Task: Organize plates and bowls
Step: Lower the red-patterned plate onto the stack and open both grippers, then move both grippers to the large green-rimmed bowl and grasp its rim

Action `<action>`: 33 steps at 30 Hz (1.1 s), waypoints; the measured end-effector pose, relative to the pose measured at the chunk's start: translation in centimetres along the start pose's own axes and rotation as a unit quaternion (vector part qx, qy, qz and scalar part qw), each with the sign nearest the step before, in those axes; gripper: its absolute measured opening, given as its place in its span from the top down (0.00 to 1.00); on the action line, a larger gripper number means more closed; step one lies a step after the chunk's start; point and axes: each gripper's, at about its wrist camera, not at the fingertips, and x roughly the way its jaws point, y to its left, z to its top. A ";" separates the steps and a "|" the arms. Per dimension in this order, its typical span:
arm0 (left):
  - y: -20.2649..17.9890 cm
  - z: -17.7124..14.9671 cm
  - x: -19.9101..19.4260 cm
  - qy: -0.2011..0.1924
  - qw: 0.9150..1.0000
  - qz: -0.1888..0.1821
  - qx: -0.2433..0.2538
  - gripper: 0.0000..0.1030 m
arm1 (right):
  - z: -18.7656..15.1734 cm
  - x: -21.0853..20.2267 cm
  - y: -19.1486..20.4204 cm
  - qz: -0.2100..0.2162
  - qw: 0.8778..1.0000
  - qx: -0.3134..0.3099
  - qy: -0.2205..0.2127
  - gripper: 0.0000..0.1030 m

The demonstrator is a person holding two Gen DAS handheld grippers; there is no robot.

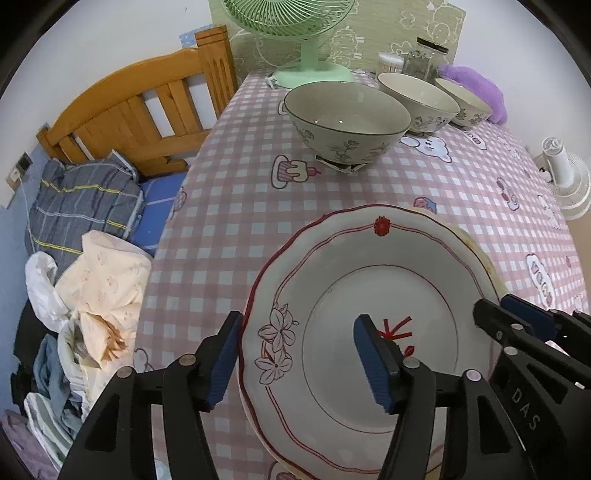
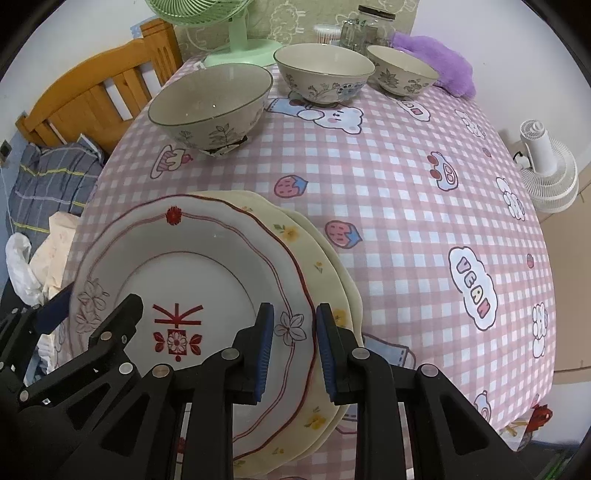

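A white plate with a red scalloped trim (image 1: pixel 369 280) (image 2: pixel 207 266) lies on top of cream plates with yellow flowers (image 2: pixel 327 269) at the near side of the pink checked table (image 1: pixel 236 192). My left gripper (image 1: pixel 299 362) is open, its fingers straddling the plate's left rim without pressing it. My right gripper (image 2: pixel 295 350) is shut on the same plate's right rim. Three flower-patterned bowls stand apart at the far side: a large one (image 1: pixel 347 118) (image 2: pixel 210 99), a middle one (image 1: pixel 417 99) (image 2: pixel 325 68) and a small one (image 1: pixel 461 99) (image 2: pixel 400 68).
A green fan (image 1: pixel 314 70), a glass jar (image 2: pixel 369 26) and a purple plush (image 2: pixel 439 59) stand behind the bowls. A white fan (image 2: pixel 546 170) sits off the table's right edge. Left of the table are a wooden bed frame (image 1: pixel 147 110) and piled bedding (image 1: pixel 85 206).
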 end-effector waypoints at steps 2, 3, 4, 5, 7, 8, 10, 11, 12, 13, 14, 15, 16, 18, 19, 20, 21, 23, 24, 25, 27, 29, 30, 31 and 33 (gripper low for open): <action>0.0 0.1 0.1 0.010 1.000 -0.009 0.005 0.29 | 0.1 -0.1 0.1 0.006 1.000 0.003 0.002 0.69; 0.0 0.3 0.1 0.011 1.000 -0.009 0.006 0.29 | 0.1 -0.2 0.0 0.008 1.000 0.004 0.003 0.66; 0.1 0.4 0.1 0.010 1.000 -0.009 0.006 0.28 | 0.1 -0.5 0.1 0.005 1.000 0.003 0.000 0.61; 0.2 0.5 0.0 0.010 1.000 -0.010 0.006 0.27 | 0.2 -0.8 0.1 0.004 1.000 0.003 -0.004 0.59; 0.6 0.8 -0.4 0.009 1.000 -0.014 0.004 0.25 | 0.3 -1.3 0.1 0.004 1.000 0.006 -0.009 0.51; 0.7 0.9 -0.7 0.007 1.000 -0.017 0.004 0.24 | 0.4 -1.7 0.0 0.003 1.000 0.007 -0.012 0.50; 0.8 1.3 -1.3 0.002 1.000 -0.018 0.003 0.20 | 0.7 -2.6 -0.1 0.002 1.000 0.009 -0.019 0.46; 1.0 1.5 -1.6 -0.002 1.000 -0.018 0.002 0.19 | 0.9 -3.0 -0.2 0.003 1.000 0.010 -0.022 0.45; 1.1 1.8 -1.9 -0.005 1.000 -0.020 0.000 0.18 | 1.0 -3.3 -0.3 0.003 1.000 0.011 -0.026 0.43; 1.3 2.1 -2.3 -0.010 1.000 -0.021 -0.004 0.17 | 1.3 -3.7 -0.4 0.004 0.999 0.012 -0.031 0.40; 1.4 2.4 -2.4 -0.014 1.000 -0.022 -0.007 0.17 | 1.7 -4.0 -0.6 0.006 0.999 0.011 -0.038 0.38; 1.5 2.7 -2.6 -0.019 1.000 -0.022 -0.010 0.16 | 1.9 -4.2 -0.6 0.007 0.999 0.010 -0.043 0.35; 1.6 3.1 -2.8 -0.024 0.999 -0.023 -0.014 0.15 | 2.4 -4.4 -0.7 0.008 0.999 0.007 -0.046 0.33; 1.5 3.8 -3.1 -0.036 0.999 -0.025 -0.014 0.15 | 3.2 -4.8 -0.9 0.008 0.998 0.001 -0.054 0.32; 1.4 4.0 -3.2 -0.041 0.999 -0.025 -0.011 0.15 | 3.6 -5.0 -0.9 0.008 0.998 -0.002 -0.058 0.32; 1.4 4.4 -3.3 -0.047 0.999 -0.024 -0.008 0.15 | 4.0 -5.2 -1.0 0.007 0.998 -0.007 -0.063 0.31; 1.3 4.8 -3.5 -0.054 0.998 -0.024 -0.006 0.14 | 4.5 -5.4 -1.0 0.007 0.998 -0.010 -0.068 0.31; 1.3 5.5 -3.6 -0.063 0.998 -0.022 -0.009 0.12 | 5.4 -5.7 -1.2 0.013 0.997 -0.012 -0.078 0.31; 1.3 5.9 -3.7 -0.065 0.998 -0.021 -0.012 0.11 | 5.8 -5.8 -1.3 0.016 0.996 -0.012 -0.081 0.31; 1.3 6.4 -3.8 -0.069 0.997 -0.021 -0.013 0.11 | 6.3 -5.9 -1.5 0.020 0.996 -0.011 -0.088 0.31; 1.1 7.1 -3.8 -0.076 0.997 -0.018 -0.010 0.10 | 7.2 -6.1 -1.7 0.026 0.995 -0.011 -0.099 0.31; 0.8 7.8 -3.7 -0.078 0.997 -0.015 -0.009 0.10 | 8.3 -6.3 -1.7 0.029 0.993 -0.016 -0.113 0.31; 0.7 8.2 -3.7 -0.079 0.997 -0.015 -0.012 0.10 | 8.7 -6.3 -1.7 0.031 0.993 -0.018 -0.116 0.31; 0.7 8.7 -3.6 -0.079 0.997 -0.014 -0.018 0.10 | 9.2 -6.2 -1.7 0.034 0.992 -0.019 -0.118 0.31; 0.6 9.5 -3.5 -0.081 0.996 -0.015 -0.035 0.10 | 10.2 -5.8 -1.8 0.041 0.992 -0.020 -0.116 0.31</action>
